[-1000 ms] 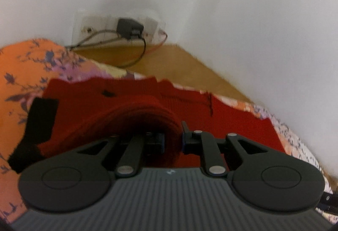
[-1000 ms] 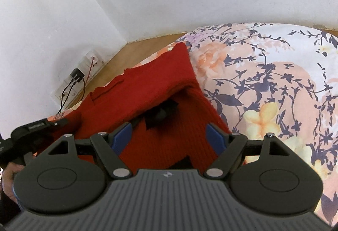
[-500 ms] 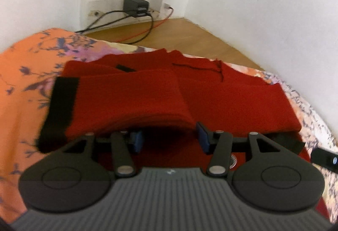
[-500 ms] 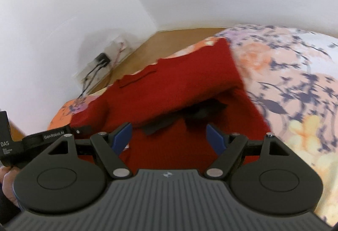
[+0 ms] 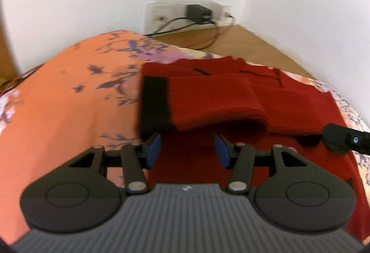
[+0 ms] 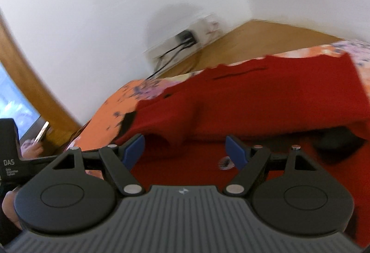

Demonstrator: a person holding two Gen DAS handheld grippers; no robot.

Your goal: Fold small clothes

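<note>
The left gripper [image 5: 187,152] and right gripper [image 6: 186,152] are both hanging wide, holding nothing, low over the red sweater [image 5: 289,100]. It is lying on the flowered bedspread [image 5: 69,100], one black-cuffed sleeve [image 5: 203,100] folded across, seemingly to narrow it. Bare bedspread is lying to the left; the far edge is nearing the wall [image 5: 312,10].

Sleeve released, both grippers back off

The left gripper [image 5: 187,152], clamped on the red sweater's [image 5: 289,102] black-cuffed sleeve [image 5: 208,100] a second ago, now gapes empty; the sleeve lies folded across the body.
</note>
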